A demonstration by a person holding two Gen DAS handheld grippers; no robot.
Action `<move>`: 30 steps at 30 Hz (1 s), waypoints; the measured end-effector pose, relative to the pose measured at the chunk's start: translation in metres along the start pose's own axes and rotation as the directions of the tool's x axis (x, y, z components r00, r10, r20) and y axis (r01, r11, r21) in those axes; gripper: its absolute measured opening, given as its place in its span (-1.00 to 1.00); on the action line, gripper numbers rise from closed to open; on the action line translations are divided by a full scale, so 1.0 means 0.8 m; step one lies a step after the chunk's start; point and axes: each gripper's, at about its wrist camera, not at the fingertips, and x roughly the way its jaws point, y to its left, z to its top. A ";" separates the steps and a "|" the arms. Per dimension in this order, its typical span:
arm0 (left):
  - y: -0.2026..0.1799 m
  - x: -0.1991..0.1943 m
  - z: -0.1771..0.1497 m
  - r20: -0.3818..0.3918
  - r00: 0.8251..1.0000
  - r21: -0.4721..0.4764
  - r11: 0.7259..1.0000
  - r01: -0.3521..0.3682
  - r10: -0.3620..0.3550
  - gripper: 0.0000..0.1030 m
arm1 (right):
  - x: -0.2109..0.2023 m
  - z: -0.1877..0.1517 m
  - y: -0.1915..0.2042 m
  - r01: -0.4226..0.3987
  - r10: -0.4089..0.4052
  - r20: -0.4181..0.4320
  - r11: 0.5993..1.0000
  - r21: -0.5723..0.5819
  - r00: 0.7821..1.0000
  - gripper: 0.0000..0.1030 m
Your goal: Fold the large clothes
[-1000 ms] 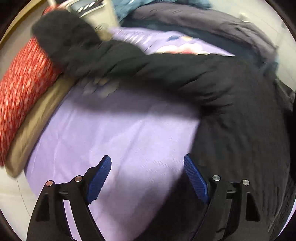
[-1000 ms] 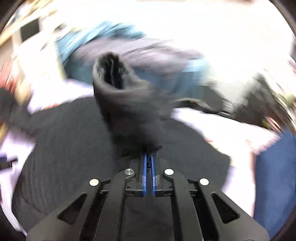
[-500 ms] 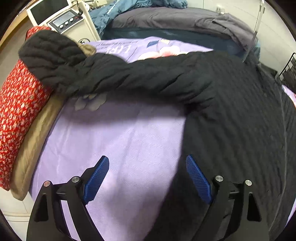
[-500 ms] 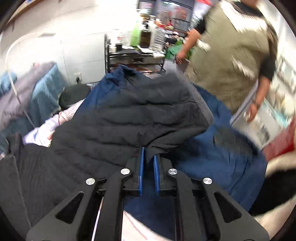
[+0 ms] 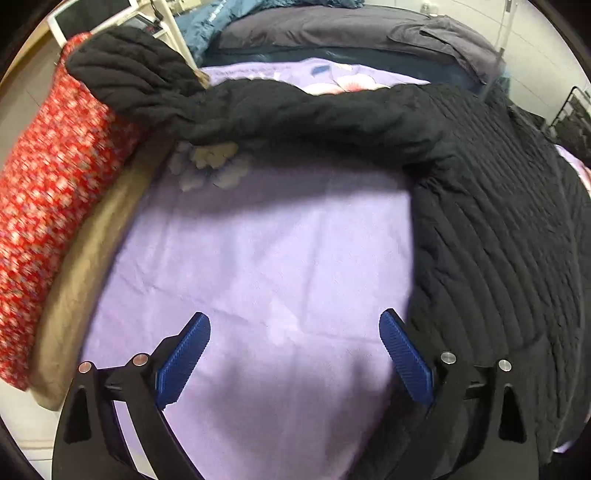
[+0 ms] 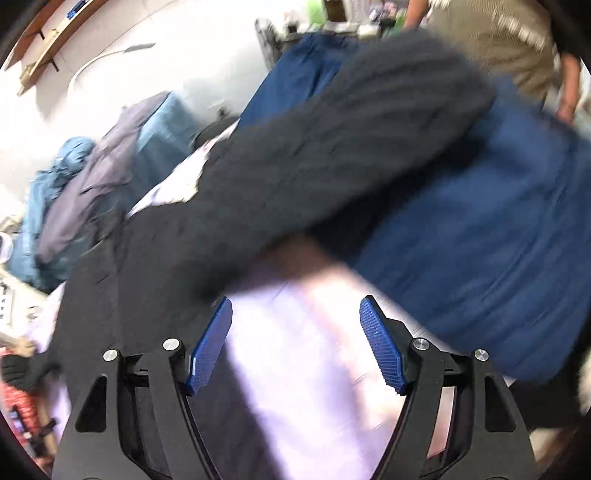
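Observation:
A large black quilted jacket (image 5: pixel 498 229) lies spread on a lilac bed sheet (image 5: pixel 277 266). One sleeve (image 5: pixel 229 107) stretches left, its cuff resting on a red patterned pillow (image 5: pixel 48 177). My left gripper (image 5: pixel 293 354) is open and empty above the bare sheet, left of the jacket's body. In the right wrist view the other sleeve (image 6: pixel 351 140) lies stretched out over a blue garment (image 6: pixel 480 251). My right gripper (image 6: pixel 295 343) is open and empty just short of that sleeve, above the sheet (image 6: pixel 295 369).
A tan cushion (image 5: pixel 85 266) lies beside the red pillow. Grey and blue bedding (image 5: pixel 332 33) is piled at the far edge, also in the right wrist view (image 6: pixel 85 192). A person in a beige top (image 6: pixel 509 37) stands behind the blue garment.
My right gripper has opened and let go of the black sleeve, which now lies stretched over the blue garment. My left gripper stays open and has shifted slightly.

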 end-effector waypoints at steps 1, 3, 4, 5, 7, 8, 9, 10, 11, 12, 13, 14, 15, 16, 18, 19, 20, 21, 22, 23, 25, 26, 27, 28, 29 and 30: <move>-0.005 0.001 -0.006 -0.012 0.999 0.003 0.999 0.042 -0.042 0.77 | 0.008 -0.014 0.007 -0.042 0.042 -0.031 0.999 0.021 0.999 0.39; -0.016 0.006 -0.018 -0.038 0.994 0.029 0.994 0.105 -0.104 0.77 | 0.032 -0.045 0.027 -0.126 0.124 -0.144 0.992 -0.002 0.982 0.39; -0.021 0.009 -0.027 -0.054 0.990 0.046 0.990 0.133 -0.130 0.77 | 0.043 -0.066 0.039 -0.146 0.134 -0.197 0.988 -0.049 0.971 0.39; -0.024 0.013 -0.035 -0.070 0.987 0.058 0.987 0.151 -0.147 0.77 | 0.051 -0.089 0.048 -0.162 0.138 -0.228 0.983 -0.090 0.964 0.39; -0.027 0.022 -0.052 -0.119 0.978 0.084 0.980 0.183 -0.172 0.77 | 0.070 -0.125 0.054 -0.149 0.094 -0.314 0.976 -0.157 0.945 0.39; -0.027 0.026 -0.060 -0.139 0.975 0.091 0.978 0.189 -0.176 0.77 | 0.077 -0.144 0.056 -0.120 0.052 -0.345 0.977 -0.179 0.937 0.39; -0.025 0.030 -0.067 -0.151 0.971 0.091 0.976 0.199 -0.184 0.77 | 0.085 -0.160 0.051 -0.109 0.032 -0.380 0.977 -0.183 0.925 0.39; -0.022 0.033 -0.073 -0.161 0.967 0.083 0.973 0.215 -0.199 0.77 | 0.090 -0.174 0.044 -0.121 0.045 -0.406 0.979 -0.162 0.913 0.39; -0.020 0.037 -0.078 -0.175 0.961 0.072 0.971 0.229 -0.214 0.77 | 0.093 -0.185 0.035 -0.125 0.057 -0.419 0.983 -0.136 0.906 0.39; -0.018 0.041 -0.084 -0.196 0.951 0.057 0.966 0.253 -0.238 0.75 | 0.096 -0.194 0.029 -0.122 0.059 -0.427 0.985 -0.121 0.902 0.38; -0.017 0.043 -0.087 -0.214 0.940 0.041 0.959 0.282 -0.267 0.73 | 0.099 -0.205 0.023 -0.113 0.055 -0.444 0.988 -0.105 0.894 0.16; -0.018 0.044 -0.091 -0.230 0.925 0.020 0.948 0.316 -0.304 0.56 | 0.102 -0.204 0.022 -0.119 0.065 -0.459 0.989 -0.089 0.886 -0.02; -0.021 0.043 -0.092 -0.238 0.917 0.016 0.942 0.335 -0.322 0.28 | 0.098 -0.205 0.021 -0.144 0.099 -0.456 0.987 -0.065 0.884 -0.35; -0.026 0.039 -0.092 -0.240 0.910 0.028 0.935 0.354 -0.338 0.09 | 0.094 -0.205 0.023 -0.171 0.129 -0.447 0.984 -0.055 0.885 -0.61; -0.038 0.033 -0.091 -0.257 0.896 0.051 0.921 0.386 -0.361 -0.59 | 0.087 -0.203 0.028 -0.206 0.164 -0.442 0.977 -0.049 0.882 -0.76; -0.045 0.027 -0.090 -0.260 0.899 0.085 0.919 0.385 -0.353 -0.71 | 0.078 -0.200 0.033 -0.214 0.166 -0.438 0.975 -0.063 0.884 -0.79; -0.051 0.017 -0.087 -0.256 0.901 0.120 0.913 0.390 -0.351 -0.82 | 0.069 -0.195 0.039 -0.223 0.168 -0.432 0.971 -0.081 0.886 -0.80; -0.055 0.004 -0.086 -0.246 0.908 0.170 0.907 0.386 -0.340 -0.85 | 0.050 -0.194 0.043 -0.237 0.172 -0.421 0.966 -0.106 0.890 -0.81; -0.056 -0.010 -0.087 -0.238 0.912 0.216 0.898 0.384 -0.333 -0.85 | 0.035 -0.191 0.047 -0.248 0.177 -0.418 0.961 -0.123 0.891 -0.82; -0.054 -0.026 -0.088 -0.232 0.911 0.252 0.884 0.394 -0.340 -0.85 | 0.018 -0.189 0.050 -0.254 0.176 -0.416 0.957 -0.141 0.892 -0.83; -0.045 -0.043 -0.096 -0.243 0.908 0.295 0.866 0.404 -0.340 -0.85 | -0.001 -0.193 0.053 -0.244 0.150 -0.424 0.954 -0.176 0.893 -0.83; -0.044 -0.044 -0.101 -0.256 0.910 0.314 0.862 0.398 -0.327 -0.85 | -0.004 -0.200 0.053 -0.226 0.117 -0.439 0.953 -0.204 0.891 -0.83; -0.043 -0.041 -0.108 -0.274 0.911 0.333 0.858 0.390 -0.308 -0.85 | -0.001 -0.207 0.053 -0.201 0.078 -0.450 0.952 -0.232 0.890 -0.83; -0.043 -0.033 -0.116 -0.285 0.918 0.348 0.863 0.366 -0.274 -0.82 | 0.007 -0.218 0.048 -0.166 0.033 -0.462 0.954 -0.250 0.886 -0.82; -0.046 -0.022 -0.123 -0.275 0.936 0.362 0.878 0.312 -0.219 -0.62 | 0.017 -0.227 0.044 -0.149 0.013 -0.478 0.957 -0.247 0.878 -0.79; -0.046 -0.009 -0.131 -0.265 0.952 0.367 0.897 0.248 -0.155 -0.37 | 0.035 -0.241 0.039 -0.117 -0.029 -0.515 0.961 -0.249 0.856 -0.73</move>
